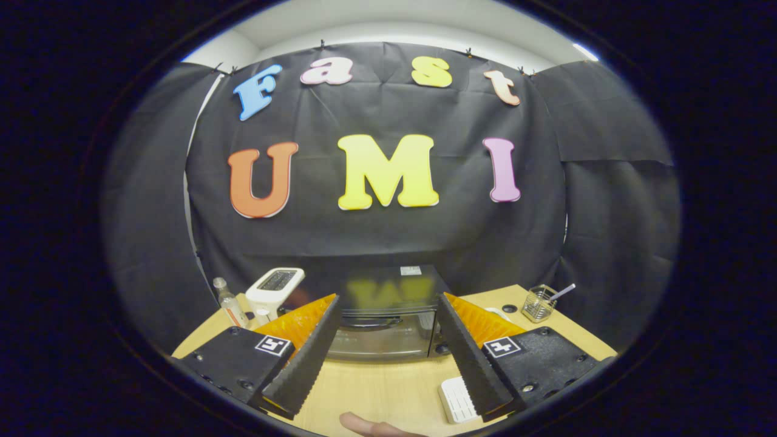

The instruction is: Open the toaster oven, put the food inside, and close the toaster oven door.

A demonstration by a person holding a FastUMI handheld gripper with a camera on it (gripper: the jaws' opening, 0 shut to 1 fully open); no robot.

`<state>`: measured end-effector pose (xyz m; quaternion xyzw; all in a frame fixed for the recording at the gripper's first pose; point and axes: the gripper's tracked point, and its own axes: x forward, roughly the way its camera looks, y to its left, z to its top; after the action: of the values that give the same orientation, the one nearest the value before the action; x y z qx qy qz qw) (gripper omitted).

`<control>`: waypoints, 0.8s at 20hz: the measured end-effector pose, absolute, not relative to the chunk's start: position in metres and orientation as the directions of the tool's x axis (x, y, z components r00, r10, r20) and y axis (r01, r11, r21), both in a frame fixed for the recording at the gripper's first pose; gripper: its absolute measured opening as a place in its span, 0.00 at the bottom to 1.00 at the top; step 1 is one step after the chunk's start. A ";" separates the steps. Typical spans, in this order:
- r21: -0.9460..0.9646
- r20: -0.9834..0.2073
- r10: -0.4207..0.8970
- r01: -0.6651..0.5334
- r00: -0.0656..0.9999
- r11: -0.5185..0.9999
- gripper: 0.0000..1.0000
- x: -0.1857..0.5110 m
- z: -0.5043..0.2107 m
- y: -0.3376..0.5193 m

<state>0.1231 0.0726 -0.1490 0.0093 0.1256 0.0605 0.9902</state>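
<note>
1. Tongs [388,303] hover above the wooden desk [388,388], their two ridged fingers [309,358] spread wide apart and holding nothing.
2. Toaster oven [382,315], black with a glass door, stands toward the far edge of the desk, just ahead of the fingertips and framed in the gap between them; its door is up and shut, the handle [371,322] running across the top of the glass.
3. White pop-up toaster [273,291] sits beside the oven toward the desk's far left corner, with a small clear bottle [229,306] next to it at the left edge.
4. Wire-mesh holder [538,302] with a utensil sticking out of it stands near the far right corner, well apart from the oven.
5. White ridged object [456,399] lies on the desk near its front edge, partly behind the right finger; what it is I cannot tell.
6. Fingertip of a person [370,426] shows at the desk's near edge, below the tongs.
</note>
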 end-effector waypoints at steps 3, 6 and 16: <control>0.027 -0.152 0.125 -0.122 0.980 0.992 1.00 0.087 -0.093 0.060; 0.009 -0.029 0.124 -0.124 0.992 0.992 1.00 0.045 -0.040 0.049; -0.081 0.114 0.157 -0.148 0.981 0.986 1.00 -0.074 -0.024 0.032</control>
<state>-0.0741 0.0324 -0.0244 -0.0362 -0.0600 0.0765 0.9946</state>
